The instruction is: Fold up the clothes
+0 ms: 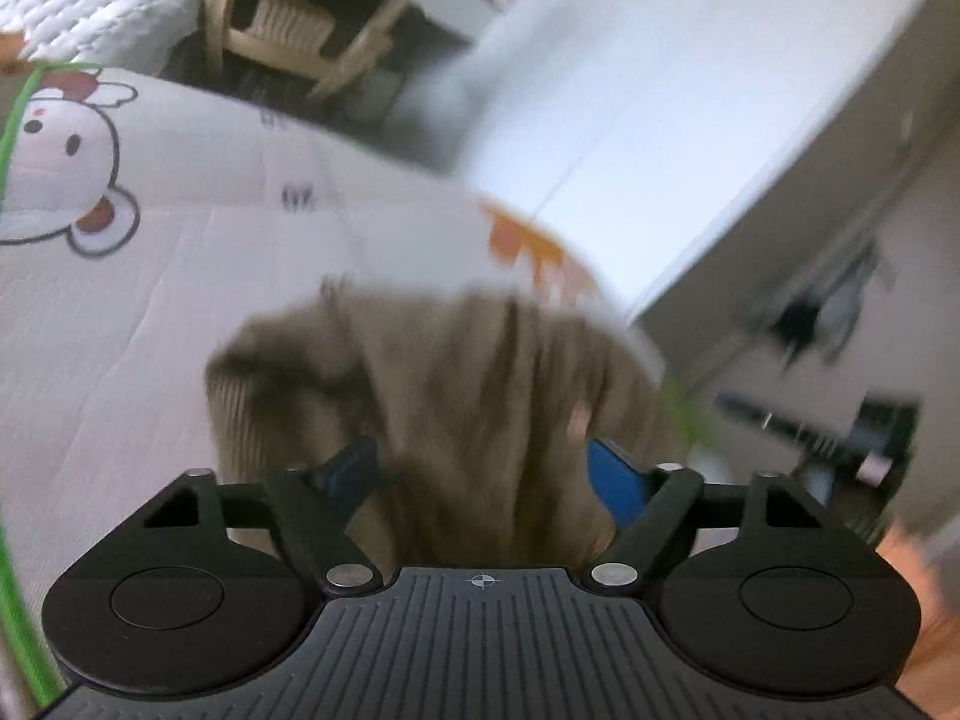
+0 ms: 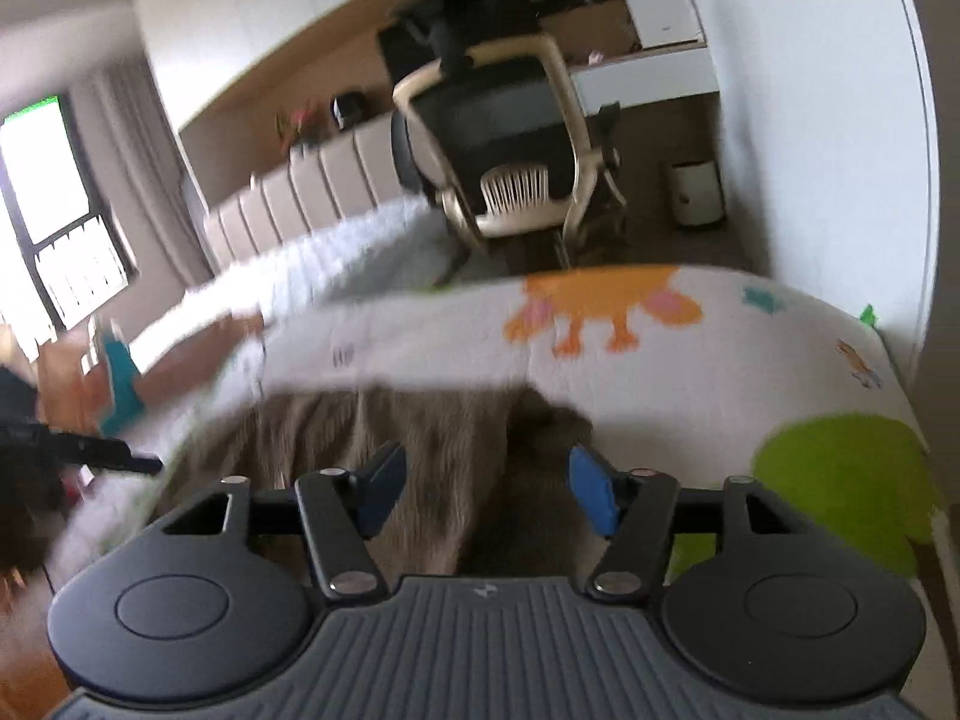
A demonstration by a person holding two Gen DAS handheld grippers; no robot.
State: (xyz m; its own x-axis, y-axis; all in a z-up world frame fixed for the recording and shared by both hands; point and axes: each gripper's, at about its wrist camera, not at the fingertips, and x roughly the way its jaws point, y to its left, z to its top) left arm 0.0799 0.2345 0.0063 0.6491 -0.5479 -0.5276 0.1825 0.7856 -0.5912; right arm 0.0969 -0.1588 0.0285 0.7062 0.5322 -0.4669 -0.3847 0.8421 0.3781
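A brown ribbed garment [image 1: 456, 396] lies bunched on a white bedcover with cartoon prints [image 1: 150, 312]. My left gripper [image 1: 483, 474] is open, its blue pads [image 1: 615, 483] wide apart, and the cloth fills the gap between them. In the right wrist view the same brown garment [image 2: 456, 450] spreads under and ahead of my right gripper [image 2: 489, 492], which is also open, with its fingers on either side of a fold. Both views are blurred by motion. Whether any pad touches the cloth cannot be told.
An office chair [image 2: 510, 138] stands beyond the far edge of the bed, beside a desk [image 2: 648, 72] and a small white bin [image 2: 696, 192]. A white knitted blanket [image 1: 90, 6] lies at the head end. A window [image 2: 48, 180] is at the left.
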